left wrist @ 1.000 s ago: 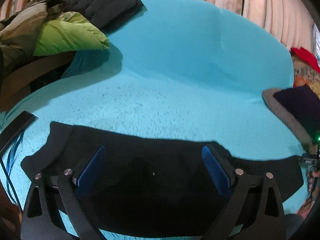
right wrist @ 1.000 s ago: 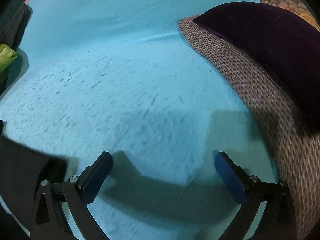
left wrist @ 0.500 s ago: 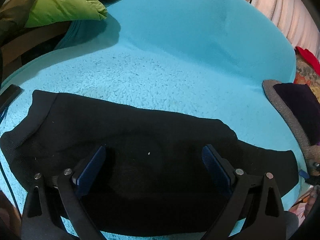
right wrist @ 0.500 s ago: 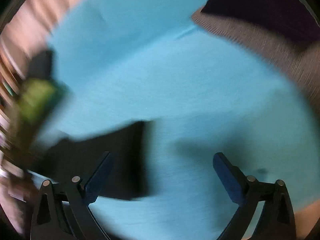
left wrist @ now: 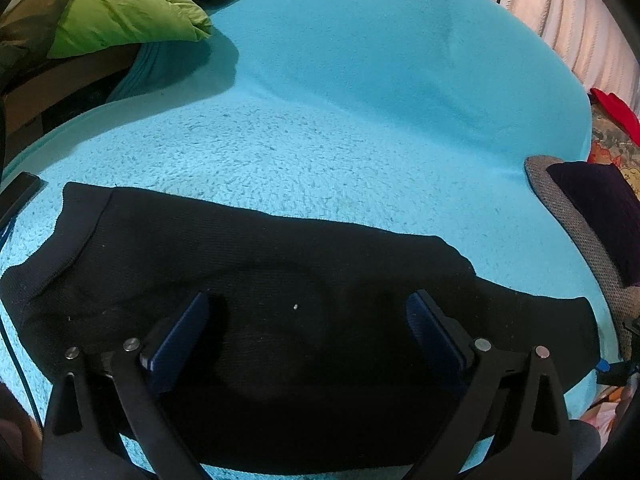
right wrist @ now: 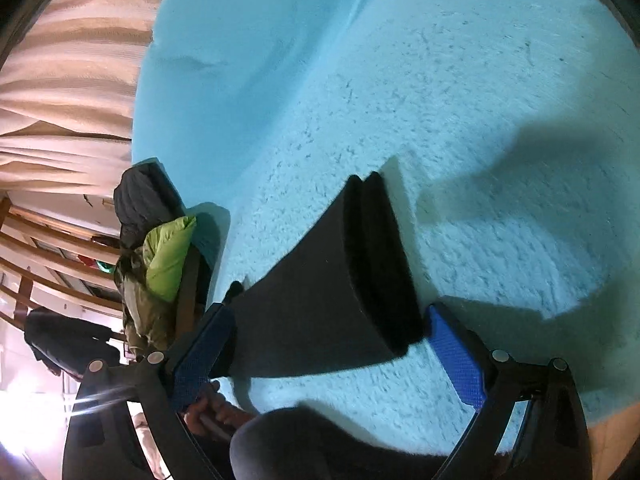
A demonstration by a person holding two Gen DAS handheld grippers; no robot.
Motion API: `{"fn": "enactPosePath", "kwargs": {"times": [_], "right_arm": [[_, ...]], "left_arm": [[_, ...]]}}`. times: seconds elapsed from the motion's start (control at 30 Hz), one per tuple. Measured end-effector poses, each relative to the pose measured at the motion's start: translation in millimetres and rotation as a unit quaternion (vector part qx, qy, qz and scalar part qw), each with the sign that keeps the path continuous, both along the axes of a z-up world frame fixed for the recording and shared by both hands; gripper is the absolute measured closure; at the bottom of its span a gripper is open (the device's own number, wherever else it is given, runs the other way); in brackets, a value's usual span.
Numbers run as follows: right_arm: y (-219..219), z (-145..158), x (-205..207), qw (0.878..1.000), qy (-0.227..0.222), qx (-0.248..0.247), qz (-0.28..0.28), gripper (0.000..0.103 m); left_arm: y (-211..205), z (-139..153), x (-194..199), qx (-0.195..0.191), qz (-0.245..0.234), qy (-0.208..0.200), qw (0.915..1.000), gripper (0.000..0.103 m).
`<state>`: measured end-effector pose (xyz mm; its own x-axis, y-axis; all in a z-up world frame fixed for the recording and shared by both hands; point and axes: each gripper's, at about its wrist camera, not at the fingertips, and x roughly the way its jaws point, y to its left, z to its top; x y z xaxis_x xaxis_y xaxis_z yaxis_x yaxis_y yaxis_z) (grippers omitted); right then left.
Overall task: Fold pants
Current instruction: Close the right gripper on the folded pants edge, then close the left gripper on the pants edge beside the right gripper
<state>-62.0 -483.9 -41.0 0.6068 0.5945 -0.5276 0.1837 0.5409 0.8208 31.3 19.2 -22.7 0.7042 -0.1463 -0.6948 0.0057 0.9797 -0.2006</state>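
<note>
No brand, label or writing can be read anywhere. The black pants (left wrist: 280, 272) lie flat on the turquoise blanket (left wrist: 360, 100), their long axis running crosswise under the left gripper (left wrist: 308, 332), whose jaws stand wide and hold nothing; the cloth spreads past both blue pads. In the right wrist view the pants' 2 stacked leg ends (right wrist: 376, 256) sit between and just ahead of the right gripper (right wrist: 328, 356), jaws wide, with nothing clamped. A green jacket (left wrist: 124, 16) lies far ahead of the left jaws, leftward.
</note>
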Motion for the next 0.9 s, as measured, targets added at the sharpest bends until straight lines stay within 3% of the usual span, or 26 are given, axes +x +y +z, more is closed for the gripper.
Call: {"fn": "enactPosePath", "kwargs": {"times": [0.07, 0.17, 0.23, 0.33, 0.57, 0.73, 0.9], "right_arm": [[1, -1, -1, 1.000, 0.002, -0.005, 0.007, 0.012], [1, -9, -3, 1.000, 0.015, 0.003, 0.015, 0.044], [-2, -17, -6, 1.000, 0.027, 0.000, 0.008, 0.074], [-7, -24, -8, 1.000, 0.024, 0.011, 0.000, 0.088], [0, -20, -14, 1.000, 0.009, -0.023, -0.019, 0.093], [16, 2, -15, 0.993, -0.004, -0.119, -0.008, 0.094], [42, 31, -15, 0.977, -0.033, -0.210, 0.004, 0.094]], "left_arm": [[1, 0, 0, -0.002, 0.000, 0.000, 1.0000, 0.003], [2, 0, 1, 0.001, 0.002, 0.001, 1.0000, 0.003], [1, 0, 2, 0.004, 0.002, 0.002, 1.0000, 0.003], [3, 0, 2, 0.001, 0.000, 0.001, 1.0000, 0.003], [13, 6, -1, 0.008, 0.029, -0.009, 0.9995, 0.003], [31, 12, -4, -0.005, 0.067, -0.020, 0.9975, 0.003], [39, 13, -3, -0.013, 0.083, -0.021, 0.9963, 0.003]]}}
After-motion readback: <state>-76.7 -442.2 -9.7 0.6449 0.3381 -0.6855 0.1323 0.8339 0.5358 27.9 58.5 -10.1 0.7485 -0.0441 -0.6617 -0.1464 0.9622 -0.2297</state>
